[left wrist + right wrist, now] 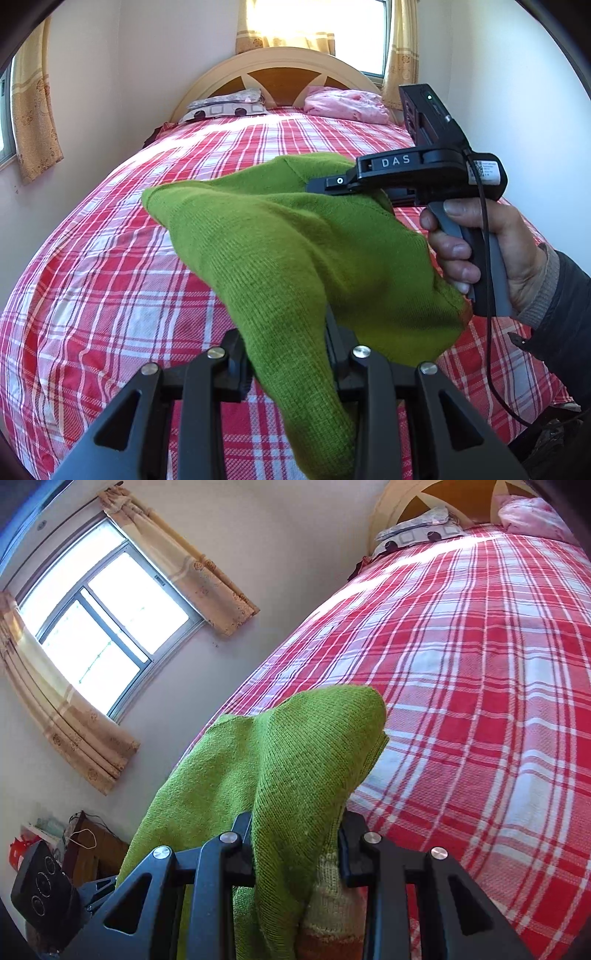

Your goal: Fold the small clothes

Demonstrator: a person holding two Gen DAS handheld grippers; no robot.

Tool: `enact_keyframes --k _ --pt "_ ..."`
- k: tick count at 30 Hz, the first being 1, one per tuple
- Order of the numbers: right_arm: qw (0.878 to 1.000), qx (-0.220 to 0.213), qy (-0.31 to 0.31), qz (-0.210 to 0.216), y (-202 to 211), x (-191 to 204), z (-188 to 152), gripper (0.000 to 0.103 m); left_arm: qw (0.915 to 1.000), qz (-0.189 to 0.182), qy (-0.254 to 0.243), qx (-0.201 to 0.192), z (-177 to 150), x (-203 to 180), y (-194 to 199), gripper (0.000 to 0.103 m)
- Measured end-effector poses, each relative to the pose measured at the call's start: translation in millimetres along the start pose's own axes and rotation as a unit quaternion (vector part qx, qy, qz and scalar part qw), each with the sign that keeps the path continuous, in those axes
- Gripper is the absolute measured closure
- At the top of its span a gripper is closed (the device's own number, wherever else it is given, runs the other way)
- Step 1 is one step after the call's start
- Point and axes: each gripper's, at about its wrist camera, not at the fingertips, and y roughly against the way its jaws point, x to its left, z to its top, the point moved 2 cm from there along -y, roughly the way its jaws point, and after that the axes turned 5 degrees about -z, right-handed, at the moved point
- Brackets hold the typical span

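A small green knitted garment (pixel 280 243) hangs in the air above the bed, held between both grippers. My left gripper (pixel 288 354) is shut on its near edge; the fabric bunches between the jaws and hides the fingertips. My right gripper (pixel 332 182), seen at the right of the left wrist view in a hand, is shut on the far edge. In the right wrist view the green garment (pixel 291 760) drapes over my right gripper (pixel 295 834), with a pale and orange striped cuff (pixel 328 904) showing below.
A bed with a red and white plaid cover (pixel 110 258) fills the scene. Two pillows (pixel 225 107) lie by the wooden headboard (pixel 280 70). A curtained window (pixel 99 620) is on the left wall. Clutter (pixel 81 845) stands on the floor below it.
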Motion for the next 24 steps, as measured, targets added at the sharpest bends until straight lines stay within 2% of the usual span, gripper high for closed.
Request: enact_keyframes --k 6,11,19,22,24 --pt "1.000 0.022 0.015 0.012 -25.9 19.6 -3.0 0.072 0.9998 0.020 0.006 -0.002 -11.2 10.4 10.2 0.071" --pt "0.999 0.045 0.025 0.007 -54.8 29.7 -10.7 0.072 0.9991 0.031 0.024 0.012 -27.6 26.9 6.4 0.071" --pt "0.998 0.067 0.018 -0.011 -80.9 19.1 -21.7 0.072 0.9978 0.033 0.047 0.032 -55.6 41.5 -7.5 0.071" --pt "0.997 0.070 0.023 -0.022 -83.8 15.4 -24.6 0.072 0.9980 0.034 0.045 0.030 -61.7 42.1 -9.6 0.068" --pt "0.997 0.068 0.022 -0.030 -83.1 16.2 -25.0 0.068 0.9977 0.039 0.046 0.030 -62.5 42.2 -8.7 0.061"
